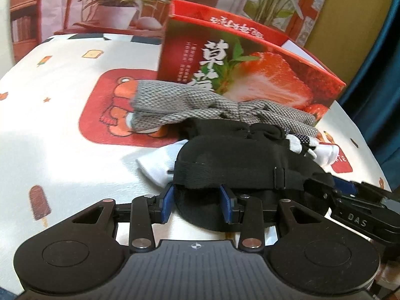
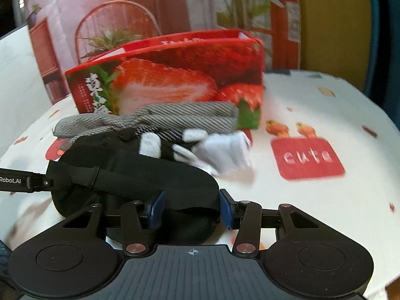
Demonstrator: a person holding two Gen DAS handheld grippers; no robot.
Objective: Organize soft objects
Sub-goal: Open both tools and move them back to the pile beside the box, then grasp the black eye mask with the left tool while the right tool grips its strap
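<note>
Black padded eye mask [image 1: 240,155], strapped

One strawberry box [image 1: 250,75] stands on the table [image 1: 62,130], and the soft things are piled just in front of it. The pile counts one grey knit piece [image 1: 190,110], one black eye mask [image 1: 240,160] with a strap, one white sock [image 1: 155,167], and one black-and-white patterned piece [image 1: 302,142]. Two claws are in view, the left claw [image 1: 197,203] and the right claw [image 2: 191,208].
</note>
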